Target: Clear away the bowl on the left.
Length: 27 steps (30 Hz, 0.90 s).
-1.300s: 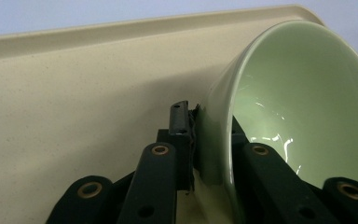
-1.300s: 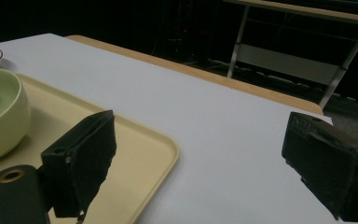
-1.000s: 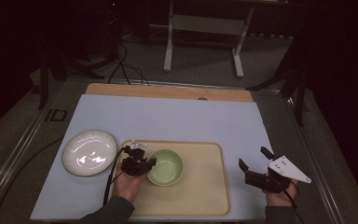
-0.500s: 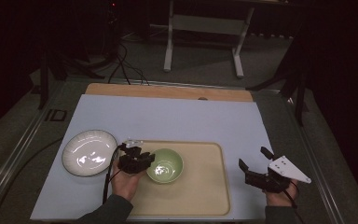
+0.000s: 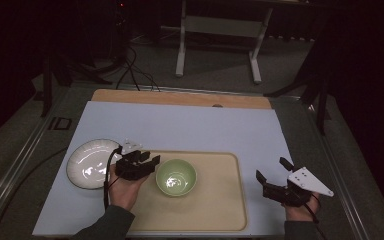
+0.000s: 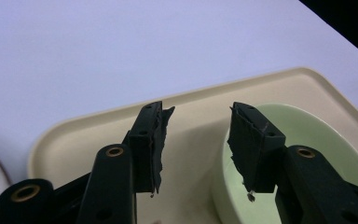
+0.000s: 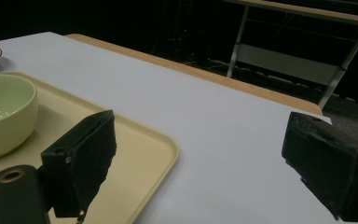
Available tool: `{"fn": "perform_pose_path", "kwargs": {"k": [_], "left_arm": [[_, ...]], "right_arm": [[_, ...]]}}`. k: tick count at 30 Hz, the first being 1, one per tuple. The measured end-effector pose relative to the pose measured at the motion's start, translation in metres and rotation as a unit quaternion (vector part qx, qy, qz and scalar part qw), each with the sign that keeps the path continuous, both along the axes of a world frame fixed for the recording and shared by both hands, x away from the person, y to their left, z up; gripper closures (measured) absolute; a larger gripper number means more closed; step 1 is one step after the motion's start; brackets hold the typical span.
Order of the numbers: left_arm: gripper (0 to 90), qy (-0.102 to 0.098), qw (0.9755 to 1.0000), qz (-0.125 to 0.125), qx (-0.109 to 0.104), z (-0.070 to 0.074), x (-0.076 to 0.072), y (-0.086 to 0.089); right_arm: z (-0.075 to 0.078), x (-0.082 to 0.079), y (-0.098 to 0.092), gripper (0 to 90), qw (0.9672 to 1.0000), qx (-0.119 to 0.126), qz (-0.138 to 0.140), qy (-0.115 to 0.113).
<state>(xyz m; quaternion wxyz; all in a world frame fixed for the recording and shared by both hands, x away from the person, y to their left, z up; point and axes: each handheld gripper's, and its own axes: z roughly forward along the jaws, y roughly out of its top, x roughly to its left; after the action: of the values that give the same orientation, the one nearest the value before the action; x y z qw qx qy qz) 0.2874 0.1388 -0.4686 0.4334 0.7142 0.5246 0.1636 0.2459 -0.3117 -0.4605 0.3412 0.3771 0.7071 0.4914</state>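
Observation:
A pale green bowl (image 5: 176,177) stands upright on the left part of a beige tray (image 5: 215,205). My left gripper (image 5: 149,161) hovers just left of the bowl, above its near-left rim. In the left gripper view the left gripper (image 6: 198,116) has just been opening. One jaw hangs over the tray (image 6: 196,100) and the other over the bowl (image 6: 321,140), with the rim below the gap and no pad touching it. My right gripper (image 5: 271,169) rests open at the tray's right edge, nothing between its jaws.
A white plate (image 5: 91,163) lies on the pale blue mat (image 5: 190,125) left of the tray, close behind my left hand. The right gripper view shows the right gripper (image 7: 200,140), the bowl (image 7: 4,116), the tray (image 7: 135,154) and the table's wooden far edge (image 7: 223,79).
My left gripper has opened off the bowl's rim, lifted and drawn back a little to the left. The bowl stays on the tray. The right gripper has not moved.

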Motion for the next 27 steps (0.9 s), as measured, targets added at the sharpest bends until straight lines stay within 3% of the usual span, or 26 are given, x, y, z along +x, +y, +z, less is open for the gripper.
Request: {"fn": "perform_pose_path", "kwargs": {"k": [9, 17, 23, 27], "left_arm": [[49.2, -0.033, 0.9993, 0.014, 0.010, 0.018, -0.006, 0.017], [42.2, -0.048, 0.9979, 0.037, 0.023, 0.029, -0.009, 0.037], [38.4, -0.071, 0.9954, 0.052, 0.038, 0.035, -0.014, 0.051], [34.4, -0.097, 0.9923, 0.061, 0.048, 0.039, -0.018, 0.064]], "right_arm": [[0.000, 0.000, -0.001, 9.5, 1.0000, 0.001, 0.000, -0.001], [0.000, 0.000, -0.001, 9.5, 1.0000, 0.002, 0.001, -0.001], [0.000, 0.000, -0.001, 9.4, 1.0000, 0.002, -0.001, 0.000], [0.000, 0.000, -0.001, 9.5, 1.0000, 0.001, -0.003, 0.004]]}}
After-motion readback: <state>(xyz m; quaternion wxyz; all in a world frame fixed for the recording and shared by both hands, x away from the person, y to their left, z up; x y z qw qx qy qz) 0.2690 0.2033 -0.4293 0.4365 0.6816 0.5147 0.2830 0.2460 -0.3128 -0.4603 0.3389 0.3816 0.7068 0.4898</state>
